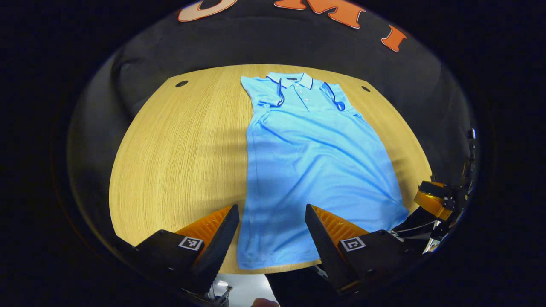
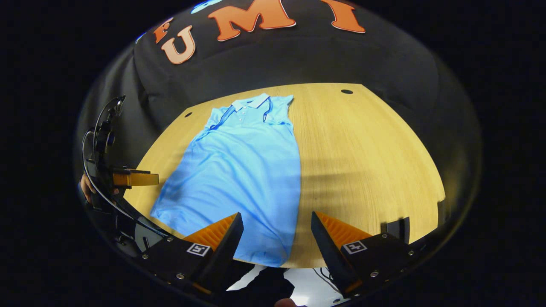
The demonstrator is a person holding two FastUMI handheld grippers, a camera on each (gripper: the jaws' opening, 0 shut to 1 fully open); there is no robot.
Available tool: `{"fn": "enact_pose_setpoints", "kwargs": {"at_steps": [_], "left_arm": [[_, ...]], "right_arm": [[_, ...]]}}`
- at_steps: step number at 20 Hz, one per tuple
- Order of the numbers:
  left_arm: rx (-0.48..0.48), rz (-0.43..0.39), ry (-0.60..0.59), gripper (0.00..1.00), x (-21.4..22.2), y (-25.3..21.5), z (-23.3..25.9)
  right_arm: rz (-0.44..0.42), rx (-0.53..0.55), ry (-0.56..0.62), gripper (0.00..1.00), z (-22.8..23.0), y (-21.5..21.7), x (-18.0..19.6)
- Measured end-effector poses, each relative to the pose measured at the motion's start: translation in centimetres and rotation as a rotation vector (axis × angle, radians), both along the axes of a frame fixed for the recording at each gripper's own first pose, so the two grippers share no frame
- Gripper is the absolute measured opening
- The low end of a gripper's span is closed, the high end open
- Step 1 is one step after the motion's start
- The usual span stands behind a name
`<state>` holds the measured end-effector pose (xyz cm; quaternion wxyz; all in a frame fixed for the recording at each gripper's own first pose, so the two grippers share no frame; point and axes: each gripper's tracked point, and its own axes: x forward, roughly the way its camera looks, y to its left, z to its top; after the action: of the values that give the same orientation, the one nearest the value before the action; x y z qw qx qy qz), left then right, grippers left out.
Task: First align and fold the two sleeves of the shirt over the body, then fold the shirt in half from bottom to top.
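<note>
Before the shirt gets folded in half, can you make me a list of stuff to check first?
1. Sleeves folded over the shirt: ok, both lie on the body.
2. Shirt flat on the table: ok, only small wrinkles.
3. Left gripper open: ok, over the hem's left part.
4. Right gripper open: ok, over the hem's right corner.
5. Fingers touching the cloth: cannot tell.
</note>
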<state>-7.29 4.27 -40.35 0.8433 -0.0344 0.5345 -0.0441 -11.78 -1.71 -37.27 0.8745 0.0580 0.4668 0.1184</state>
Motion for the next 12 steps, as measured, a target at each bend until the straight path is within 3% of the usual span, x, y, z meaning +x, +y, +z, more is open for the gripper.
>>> {"fn": "enact_pose_setpoints", "kwargs": {"at_steps": [8, 12], "left_arm": [[0.008, 0.003, 0.048, 1.0, -5.7, 0.4, -3.8], [0.035, -0.008, 0.011, 1.0, -6.2, 0.8, -5.2]], "right_arm": [[0.037, -0.024, 0.082, 0.98, -3.1, 0.7, -2.1], [0.035, -0.041, 0.121, 0.98, -4.7, 1.0, -3.1]]}}
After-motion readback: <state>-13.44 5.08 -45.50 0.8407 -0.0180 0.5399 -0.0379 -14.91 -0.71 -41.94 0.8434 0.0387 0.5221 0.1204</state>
